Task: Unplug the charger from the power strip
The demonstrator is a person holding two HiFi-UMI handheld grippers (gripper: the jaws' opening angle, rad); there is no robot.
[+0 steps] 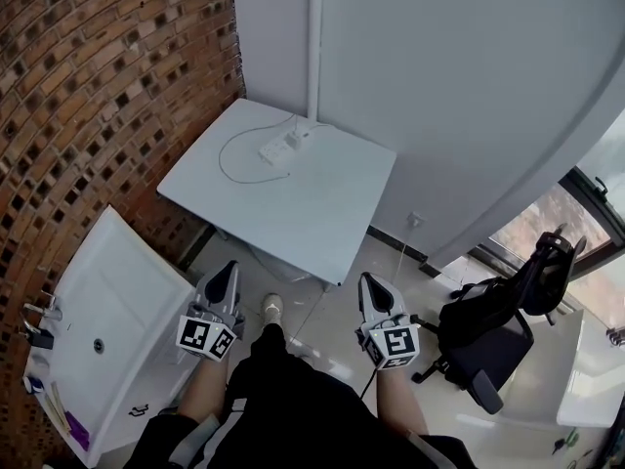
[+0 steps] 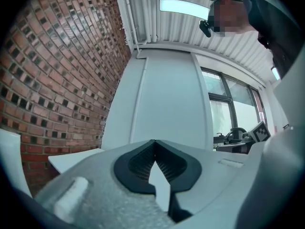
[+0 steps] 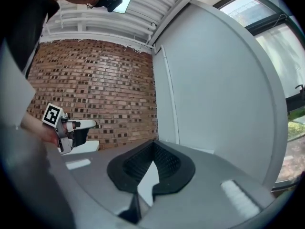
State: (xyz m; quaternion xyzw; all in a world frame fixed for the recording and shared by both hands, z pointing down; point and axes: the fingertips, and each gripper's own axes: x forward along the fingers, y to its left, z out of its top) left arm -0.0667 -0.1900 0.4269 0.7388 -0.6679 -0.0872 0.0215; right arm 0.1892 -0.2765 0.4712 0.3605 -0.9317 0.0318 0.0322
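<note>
Lying near the far edge of the white table (image 1: 312,213), the power strip (image 1: 274,149) is seen with the charger (image 1: 297,135) seated in it, while the left gripper (image 1: 229,268) and right gripper (image 1: 367,281) are held clenched, empty, well apart from it.

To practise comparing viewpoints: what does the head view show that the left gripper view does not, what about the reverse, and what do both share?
Only the head view: the power strip with a white cable on the white table, and the sink. Only the left gripper view: the ceiling light, and the left gripper with its jaws close up, together, nothing between them. Both: the brick wall, the white wall and the right gripper.
</note>
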